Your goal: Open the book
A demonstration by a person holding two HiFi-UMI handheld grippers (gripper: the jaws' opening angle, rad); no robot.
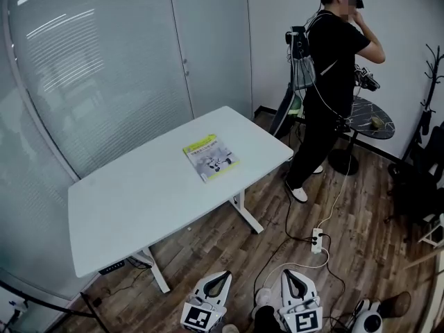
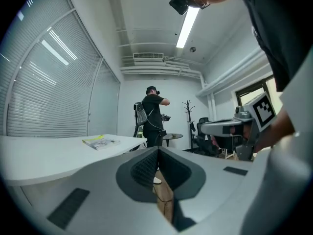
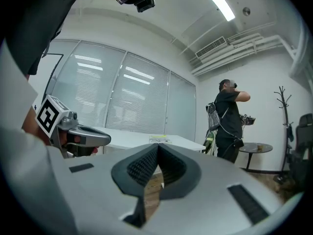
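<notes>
Wood flooring, frosted blinds and a white bench (image 1: 132, 207) fill the room, and another person (image 1: 331, 82) stands beyond the bench's far right corner, beside a small round table (image 1: 368, 120). We see the book (image 1: 211, 157) lying closed and flat at the far end of the bench, nearer the long edge that faces us than the edge along the blinds. As we judge it, the main risk is a push instead of a lift: with nothing pinning the book, a jaw tip that meets the cover edge-on could slide the whole thing toward the bench edge or crease the thin cover. A cable and power strip (image 1: 317, 240) lie on the floor between us and the bench, which could snag a foot on the way in. The left gripper (image 1: 223, 275) and the right gripper (image 1: 291, 275) both hang low and well apart from the book. Each has its jaws pressed together, pads meeting at the tip, with nothing between them and touching nothing.
</notes>
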